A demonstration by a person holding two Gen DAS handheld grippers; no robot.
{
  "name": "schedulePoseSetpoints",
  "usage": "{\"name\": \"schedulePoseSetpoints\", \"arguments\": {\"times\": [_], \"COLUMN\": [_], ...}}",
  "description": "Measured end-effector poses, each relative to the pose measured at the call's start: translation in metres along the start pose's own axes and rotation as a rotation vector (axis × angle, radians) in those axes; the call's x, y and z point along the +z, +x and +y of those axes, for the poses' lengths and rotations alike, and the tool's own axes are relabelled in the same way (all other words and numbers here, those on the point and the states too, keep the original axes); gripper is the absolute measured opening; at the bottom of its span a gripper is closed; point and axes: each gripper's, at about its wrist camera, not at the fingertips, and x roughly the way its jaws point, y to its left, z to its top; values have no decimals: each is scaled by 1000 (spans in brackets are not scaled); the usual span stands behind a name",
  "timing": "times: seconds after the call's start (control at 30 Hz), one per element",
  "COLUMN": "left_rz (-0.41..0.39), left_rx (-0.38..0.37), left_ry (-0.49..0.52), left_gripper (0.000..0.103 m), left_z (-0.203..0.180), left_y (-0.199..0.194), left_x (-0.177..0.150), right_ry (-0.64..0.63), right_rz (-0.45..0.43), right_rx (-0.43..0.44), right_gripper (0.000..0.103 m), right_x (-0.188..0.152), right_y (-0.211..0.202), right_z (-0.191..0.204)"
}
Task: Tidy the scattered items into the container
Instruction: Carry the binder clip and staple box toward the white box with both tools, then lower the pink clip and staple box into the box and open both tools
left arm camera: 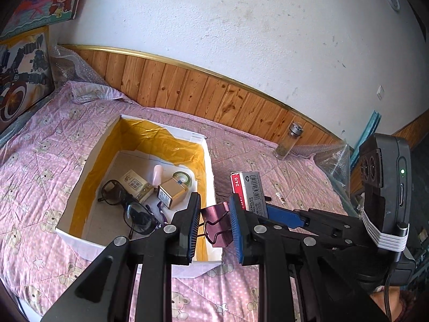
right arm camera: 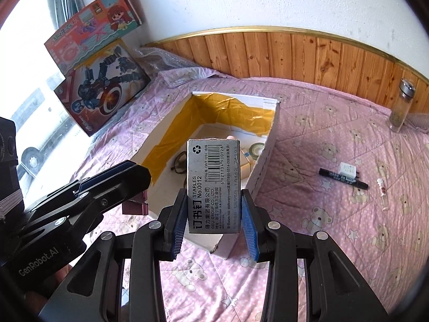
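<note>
Gripping a translucent purple binder clip [left arm camera: 216, 224] between ribbed blue pads, the left gripper [left arm camera: 214, 228] hangs over the near right corner of the white cardboard box [left arm camera: 80, 244]. The right gripper [right arm camera: 214, 220] pinches a grey staple box [right arm camera: 213, 185], a flat cardboard rectangle printed with a barcode and black lettering, held upright just above the box's near edge. Crinkled yellow tape lines the box's inner walls. Inside lie black-framed glasses [left arm camera: 126, 206], two small tan cartons [left arm camera: 150, 187], a pale pink tube [left arm camera: 157, 174] and a green tape roll [left arm camera: 183, 177]. On the pink quilted bedspread [right arm camera: 321, 139] to the right remain a black marker [right arm camera: 343, 178], a small white block [right arm camera: 347, 168] touching it, and a tiny glass vial [right arm camera: 383, 191]. A glass jar [right arm camera: 400, 106] with a metal lid stands far right by the wooden panelling.
</note>
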Motion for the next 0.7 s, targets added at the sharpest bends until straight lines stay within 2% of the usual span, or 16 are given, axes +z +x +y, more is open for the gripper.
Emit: {"name": "schedulePoseSetpoints", "arguments": {"times": [0.23, 0.7], "left_rz": [13, 145], "left_rx": [50, 150], "left_ry": [-49, -155], "left_gripper": [23, 23], "left_z": [32, 85], "left_y": [13, 73], "left_x": [15, 49], "right_ry": [-31, -93], "right_rz": [23, 117], "right_rx": [4, 3], "right_gripper": [40, 40], "right_x": [22, 45], "right_y": [28, 91], "right_z": [6, 4]}}
